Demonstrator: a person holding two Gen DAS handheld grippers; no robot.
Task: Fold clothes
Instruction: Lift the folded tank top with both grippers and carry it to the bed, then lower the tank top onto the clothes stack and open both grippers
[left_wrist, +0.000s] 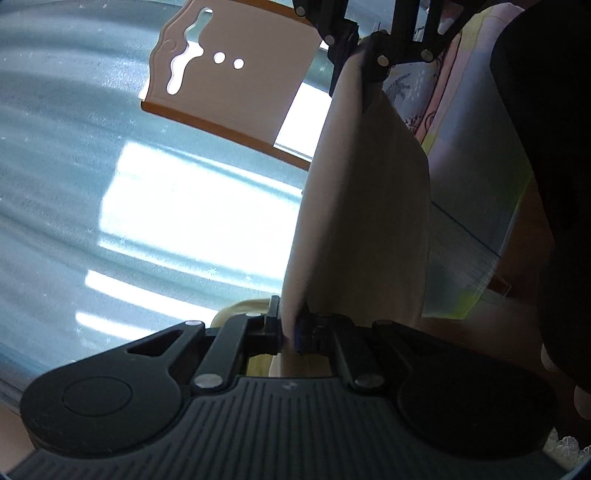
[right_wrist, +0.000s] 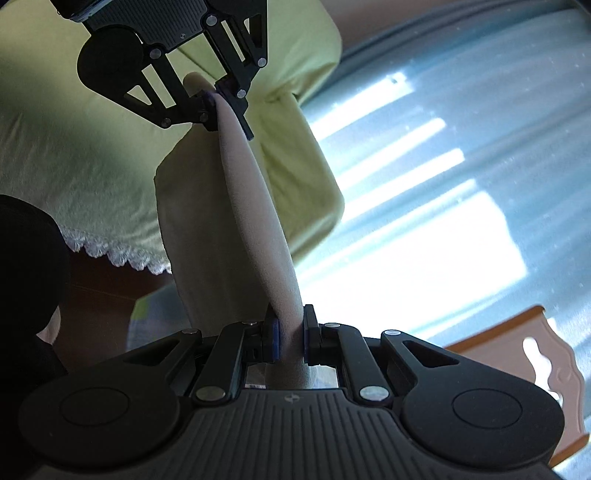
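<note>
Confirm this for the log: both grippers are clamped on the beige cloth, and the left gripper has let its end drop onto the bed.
Not right. The left gripper has not let go: its jaws are shut on the beige cloth, as the left wrist view shows. The right gripper is clamped on the other end, so the cloth hangs stretched between the two.

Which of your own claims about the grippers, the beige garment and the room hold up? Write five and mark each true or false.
1. The left gripper is shut on the beige garment. True.
2. The right gripper is open. False: it pinches the same garment.
3. The garment lies flat. False: it hangs stretched between both grippers.
4. A wooden chair back stands by the curtain. True.
5. The bedsheet is red. False: yellow-green.
</note>
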